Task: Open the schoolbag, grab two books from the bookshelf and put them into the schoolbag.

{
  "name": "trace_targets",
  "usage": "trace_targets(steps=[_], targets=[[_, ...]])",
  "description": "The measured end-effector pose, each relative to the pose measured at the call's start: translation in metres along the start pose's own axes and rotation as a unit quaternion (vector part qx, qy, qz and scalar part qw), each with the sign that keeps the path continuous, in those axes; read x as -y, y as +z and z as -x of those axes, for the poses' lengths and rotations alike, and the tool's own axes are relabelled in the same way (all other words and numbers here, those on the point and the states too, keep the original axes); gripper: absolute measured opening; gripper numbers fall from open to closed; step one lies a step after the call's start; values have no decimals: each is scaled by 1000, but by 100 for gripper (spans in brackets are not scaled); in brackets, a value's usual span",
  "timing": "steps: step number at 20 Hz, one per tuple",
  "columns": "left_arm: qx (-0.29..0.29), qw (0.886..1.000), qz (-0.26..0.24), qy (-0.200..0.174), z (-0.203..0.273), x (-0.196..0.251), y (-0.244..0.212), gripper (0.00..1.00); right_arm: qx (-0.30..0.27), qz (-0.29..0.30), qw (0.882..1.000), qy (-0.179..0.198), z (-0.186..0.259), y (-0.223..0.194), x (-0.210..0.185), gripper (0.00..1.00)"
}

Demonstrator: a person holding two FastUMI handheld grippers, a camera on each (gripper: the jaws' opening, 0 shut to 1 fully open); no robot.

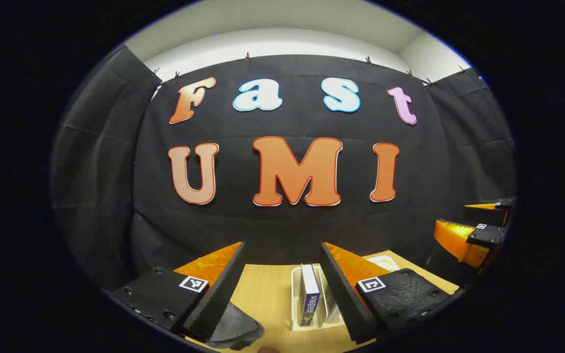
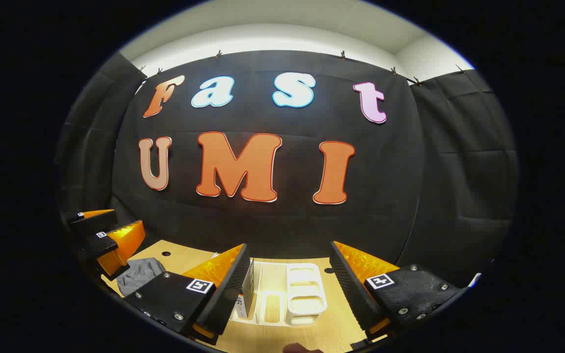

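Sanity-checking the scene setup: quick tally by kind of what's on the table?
Grippers: 2 (left gripper, right gripper)
Bookshelf: 1
Books seen standing in it: 1 (blue book)
Schoolbag: 1
Total: 5

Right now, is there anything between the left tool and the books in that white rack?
Nothing visible. In the left gripper view the left tool hangs open above the wooden table, and the blue book stands upright in the rack just ahead between its fingers. The dark bag lies off to one side, under one finger.
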State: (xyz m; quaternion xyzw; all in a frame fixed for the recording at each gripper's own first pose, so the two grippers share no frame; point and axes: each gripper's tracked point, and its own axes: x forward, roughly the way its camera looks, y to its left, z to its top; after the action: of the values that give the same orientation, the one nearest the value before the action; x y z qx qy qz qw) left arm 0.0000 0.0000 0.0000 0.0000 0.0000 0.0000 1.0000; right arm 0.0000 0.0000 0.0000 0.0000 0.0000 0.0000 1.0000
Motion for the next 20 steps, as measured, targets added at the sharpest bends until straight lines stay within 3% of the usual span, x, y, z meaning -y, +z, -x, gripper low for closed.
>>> trace_targets(steps=[5,11,20], targets=[[23,999,18,14,1,9,8,95,5,-1,999,38,-16,-5,-6,97],[9,999,15,34,-9,16,-10,94,1,-15,996,84,-35,-12,-21,97],[22,1000,-15,10,-29,5,-12,95,-6,-18,997,69,-44,-22,-35,97]])
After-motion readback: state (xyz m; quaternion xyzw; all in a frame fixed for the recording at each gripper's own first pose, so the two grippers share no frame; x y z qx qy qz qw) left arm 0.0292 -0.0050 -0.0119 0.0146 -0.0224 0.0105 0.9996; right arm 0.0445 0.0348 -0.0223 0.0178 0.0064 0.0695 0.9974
